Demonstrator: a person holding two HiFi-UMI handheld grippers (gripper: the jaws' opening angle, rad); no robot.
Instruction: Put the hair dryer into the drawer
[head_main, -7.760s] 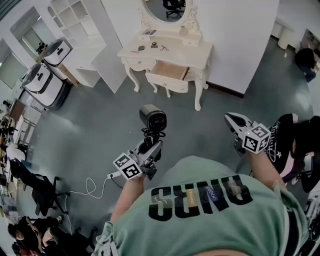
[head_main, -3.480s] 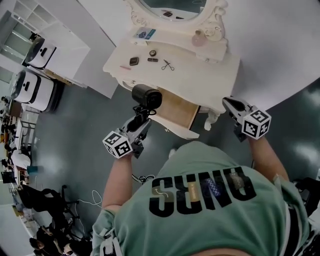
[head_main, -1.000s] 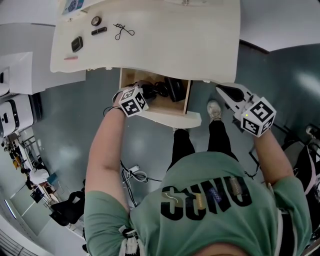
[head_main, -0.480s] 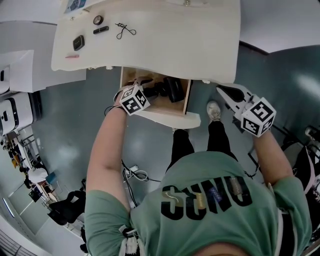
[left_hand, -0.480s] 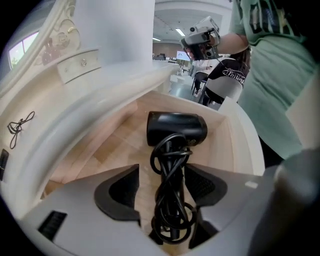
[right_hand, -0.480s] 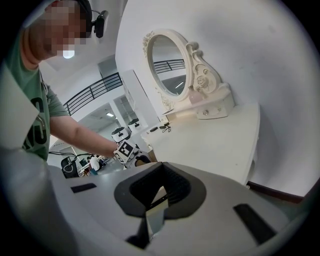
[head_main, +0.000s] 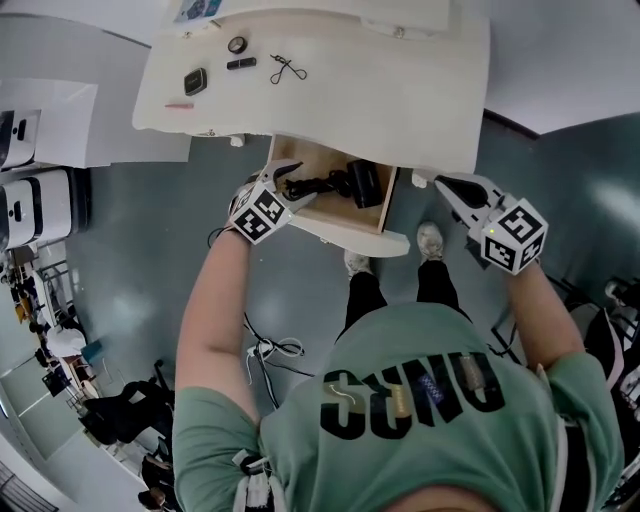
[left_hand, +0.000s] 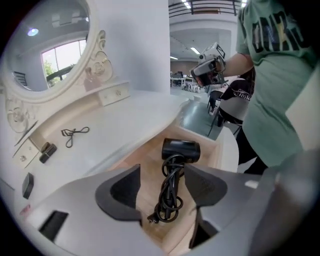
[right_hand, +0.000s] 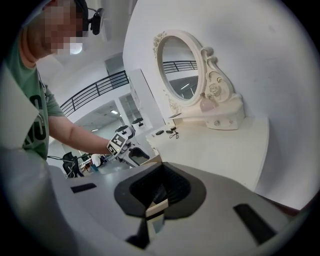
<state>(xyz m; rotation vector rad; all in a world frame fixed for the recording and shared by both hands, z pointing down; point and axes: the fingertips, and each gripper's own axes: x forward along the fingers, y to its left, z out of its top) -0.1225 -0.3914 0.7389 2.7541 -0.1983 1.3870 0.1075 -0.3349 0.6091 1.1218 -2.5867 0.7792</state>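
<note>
Black corded hair dryer (head_main: 362, 183) lies in the open wooden drawer (head_main: 328, 208), left gripper (left_hand: 161, 172) just opened wide and empty above it, right gripper (right_hand: 159, 189) closed.

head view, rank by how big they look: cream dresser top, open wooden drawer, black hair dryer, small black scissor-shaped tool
1. cream dresser top
2. open wooden drawer
3. black hair dryer
4. small black scissor-shaped tool

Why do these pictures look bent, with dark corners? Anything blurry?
Left gripper view: a wide lens bends the white dressing table and blackens the corners; the black hair dryer is sharp. Right gripper view: same dark rim, a mosaic patch over the face. Head view: even light, pale sheen on the grey floor.
</note>
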